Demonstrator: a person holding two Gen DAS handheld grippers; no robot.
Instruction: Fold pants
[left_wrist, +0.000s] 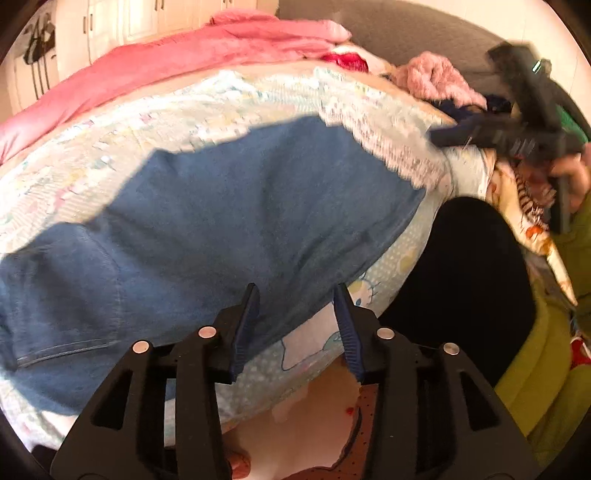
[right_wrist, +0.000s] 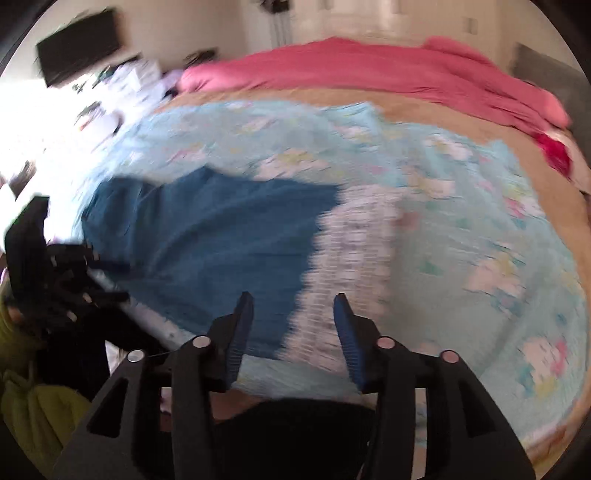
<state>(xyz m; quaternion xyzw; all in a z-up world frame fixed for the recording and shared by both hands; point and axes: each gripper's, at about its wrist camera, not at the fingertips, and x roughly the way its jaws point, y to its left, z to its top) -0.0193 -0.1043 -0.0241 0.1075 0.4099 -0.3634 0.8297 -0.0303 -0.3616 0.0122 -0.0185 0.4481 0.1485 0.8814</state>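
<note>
A: Jeans (left_wrist: 207, 221) lie flat on the patterned sheet (left_wrist: 258, 96), clear of both claws. Why?

B: Left gripper (left_wrist: 295, 291) and right gripper (right_wrist: 293, 299) hang spread, empty, probably between folds. Pink blanket (right_wrist: 369, 70) sits beyond.

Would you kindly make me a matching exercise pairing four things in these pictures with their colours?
Things:
1. pants
2. blanket
3. sheet
4. left gripper

Colours:
A. pink
B. black with blue pads
C. blue denim
D. pale blue with a cartoon print

Pairs: 1-C, 2-A, 3-D, 4-B
</note>
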